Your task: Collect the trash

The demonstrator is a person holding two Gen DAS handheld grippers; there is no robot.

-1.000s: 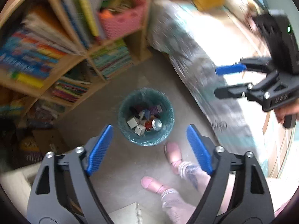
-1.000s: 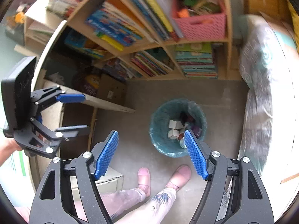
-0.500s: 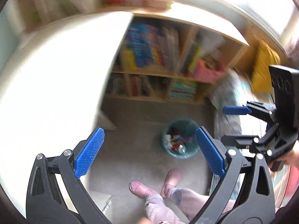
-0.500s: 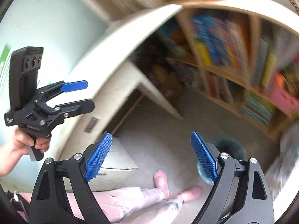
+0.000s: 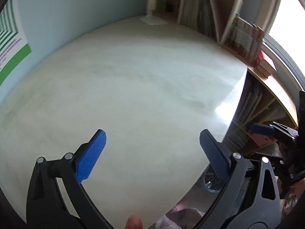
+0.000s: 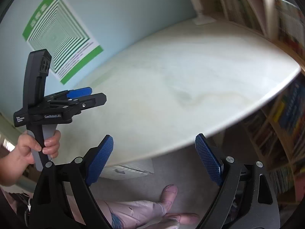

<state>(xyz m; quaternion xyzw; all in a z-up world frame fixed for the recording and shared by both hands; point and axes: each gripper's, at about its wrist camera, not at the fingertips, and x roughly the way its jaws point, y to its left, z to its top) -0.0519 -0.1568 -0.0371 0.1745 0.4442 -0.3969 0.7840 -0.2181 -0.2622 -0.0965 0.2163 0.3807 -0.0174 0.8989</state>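
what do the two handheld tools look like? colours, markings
Both match: black linkage frames with silver pivot pins and blue cross-hatched finger pads. The left tool seen from the right wrist has an upright black block, small white lettering on its body and a grey handle. The right tool looks the same build. No cables or sleeves visible.

The tabletop (image 5: 133, 87) is pale cream-white with faint grey-green and tan streaks. The wall (image 6: 124, 9) behind it is light blue. On it hangs a poster (image 6: 61, 36) with nested green-and-white stripes and a solid green border. Both the left gripper (image 5: 152, 152) and the right gripper (image 6: 154, 158) are black with textured blue pads. A white lamp base (image 5: 153, 20) stands at the far edge. The bookshelf (image 5: 263, 72) on the right is light wood, its books multicoloured. The floor (image 6: 171, 171) is grey. The person's trousers (image 6: 133, 208) are pale pink with a blue print, the slippers (image 6: 169, 190) pink.
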